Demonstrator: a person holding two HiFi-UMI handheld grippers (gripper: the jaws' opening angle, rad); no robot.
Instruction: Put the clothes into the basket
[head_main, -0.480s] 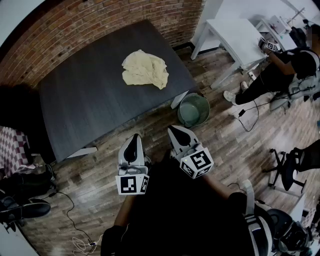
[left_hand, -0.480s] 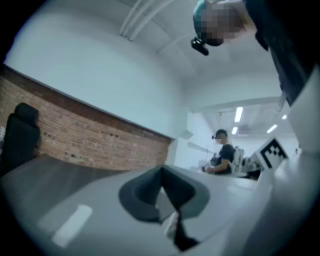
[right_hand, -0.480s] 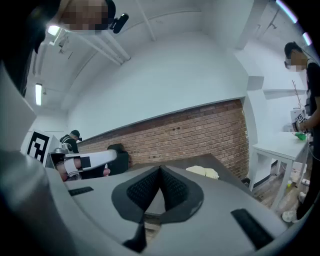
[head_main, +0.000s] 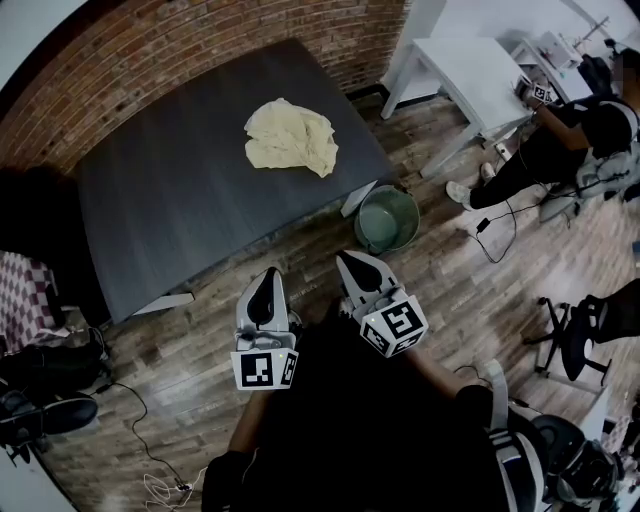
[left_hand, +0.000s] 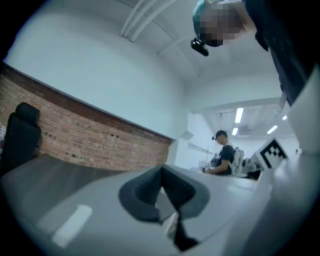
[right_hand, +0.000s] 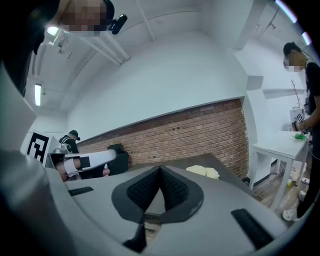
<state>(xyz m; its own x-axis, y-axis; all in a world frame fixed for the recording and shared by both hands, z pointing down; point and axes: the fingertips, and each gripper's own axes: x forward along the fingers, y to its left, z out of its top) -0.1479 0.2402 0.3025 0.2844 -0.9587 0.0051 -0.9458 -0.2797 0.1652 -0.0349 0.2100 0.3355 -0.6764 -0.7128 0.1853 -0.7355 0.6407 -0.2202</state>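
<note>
Nothing is shifting between the earlier frame and this one: both grippers are keeping their places and the cloth is lying where it was.

The dark desk (head_main: 180, 200) is filling the upper left of the head view, with the brick wall (head_main: 200, 40) running behind its far edges. The wooden floor (head_main: 480, 290) is stretching away to the right. There a white desk (head_main: 470, 70) is standing, and a person (head_main: 560, 150) is sitting beside it.

The pale yellow cloth (head_main: 290, 138) is lying crumpled on the dark desk toward its right edge, between the far right and near right corners. It is also showing in the right gripper view (right_hand: 202, 171).

The round green-grey basket (head_main: 388, 222) is standing empty on the floor just off the desk's near right corner.

The left gripper (head_main: 272, 270) and the right gripper (head_main: 346, 258) are hovering side by side over the floor, short of the desk's near edge. The jaws of each are pressing together on nothing, as the left gripper view (left_hand: 162, 172) and the right gripper view (right_hand: 160, 172) show.
</note>
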